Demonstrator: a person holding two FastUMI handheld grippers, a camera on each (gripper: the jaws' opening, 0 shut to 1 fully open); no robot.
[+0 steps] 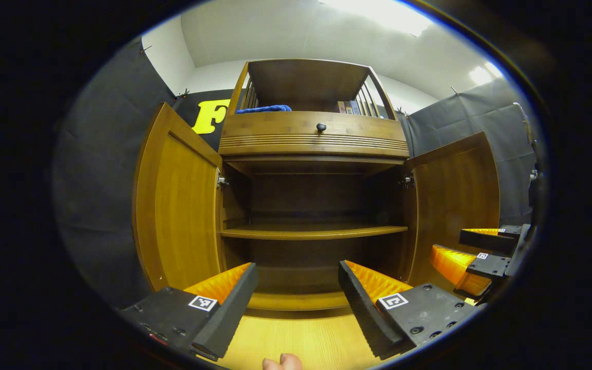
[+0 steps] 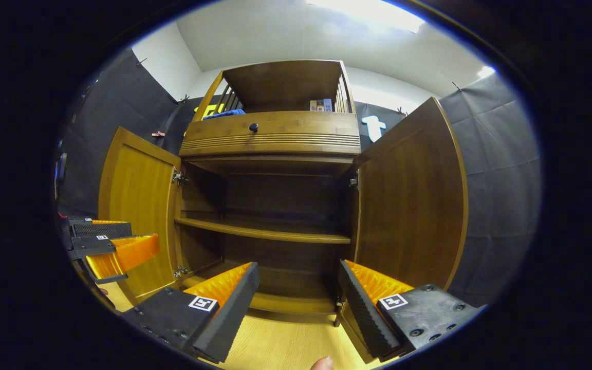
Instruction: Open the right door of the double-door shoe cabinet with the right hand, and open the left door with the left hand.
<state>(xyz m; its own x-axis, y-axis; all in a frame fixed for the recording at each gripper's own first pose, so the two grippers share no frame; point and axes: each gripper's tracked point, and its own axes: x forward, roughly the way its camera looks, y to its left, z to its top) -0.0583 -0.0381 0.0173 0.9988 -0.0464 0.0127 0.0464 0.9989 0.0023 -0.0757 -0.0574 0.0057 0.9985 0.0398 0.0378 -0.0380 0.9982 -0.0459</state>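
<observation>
The wooden shoe cabinet [image 1: 311, 139] [image 2: 275, 139] stands ahead with both doors swung wide. Its left door [image 1: 180, 205] [image 2: 136, 205] and right door [image 1: 455, 195] [image 2: 409, 205] stand open, showing dark insides and one shelf [image 1: 311, 232] [image 2: 270, 234]. My left gripper [image 1: 298, 288] is open low in the left gripper view, facing the cabinet's middle with nothing between its fingers. My right gripper [image 2: 298, 288] is open too, close to the right door's lower edge. The right gripper [image 1: 481, 257] also shows at the right of the left gripper view; the left gripper [image 2: 106, 244] shows at the left of the right gripper view.
A drawer with a black knob [image 1: 321, 126] [image 2: 253, 127] sits above the doors. The open top rack holds a blue cloth [image 1: 265, 108] and small boxes [image 1: 350, 107]. Light wood floor [image 1: 296, 339] lies below. A fingertip [image 1: 281, 362] shows at the bottom edge.
</observation>
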